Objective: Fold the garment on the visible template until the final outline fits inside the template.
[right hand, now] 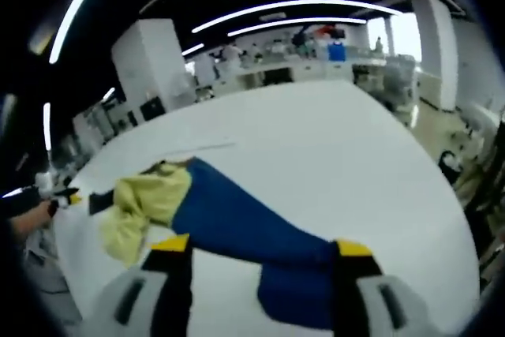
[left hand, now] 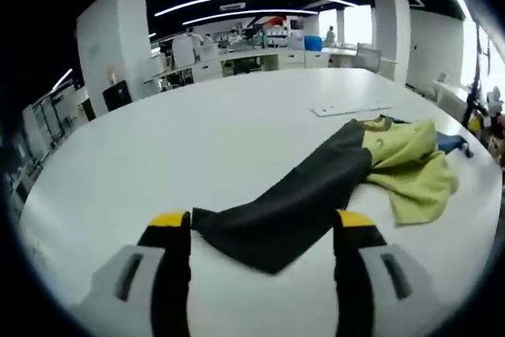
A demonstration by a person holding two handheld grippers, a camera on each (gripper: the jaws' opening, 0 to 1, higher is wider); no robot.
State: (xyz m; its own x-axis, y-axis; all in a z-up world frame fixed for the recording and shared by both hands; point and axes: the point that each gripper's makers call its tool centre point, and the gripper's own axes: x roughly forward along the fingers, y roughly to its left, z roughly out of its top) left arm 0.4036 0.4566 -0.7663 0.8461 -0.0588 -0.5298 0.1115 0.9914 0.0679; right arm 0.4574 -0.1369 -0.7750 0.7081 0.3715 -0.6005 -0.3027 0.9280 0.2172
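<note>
1. Across the white table [left hand: 197, 140], in the lower middle and right of the left gripper view, lies the garment [left hand: 316, 195]: a dark sleeve-like part runs from the lower centre up toward the right, where it meets a crumpled yellow-green part, with a bit of blue showing at the far right.
2. No brand, label or writing can be read on the garment or anywhere else in either view.
3. In the right gripper view the garment [right hand: 229, 222] shows its blue part, running from the centre left of the frame down to the lower right, with the yellow-green part bunched at its left end.
4. The left gripper [left hand: 260, 230] rises from the bottom of its view with its jaws set wide apart; the dark end of the garment lies between the yellow-tipped jaws, its corner just beside the left one, and nothing is gripped.
5. The right gripper [right hand: 260, 254] likewise has its jaws spread apart; the blue end of the garment lies between them and reaches the right jaw, but whether it touches cannot be told.
6. A thin, flat, pale strip [left hand: 351, 108] lies on the table beyond the garment, in the upper right of the left gripper view.
7. Beyond the table is an open office with white columns, desks and curved ceiling lights.
</note>
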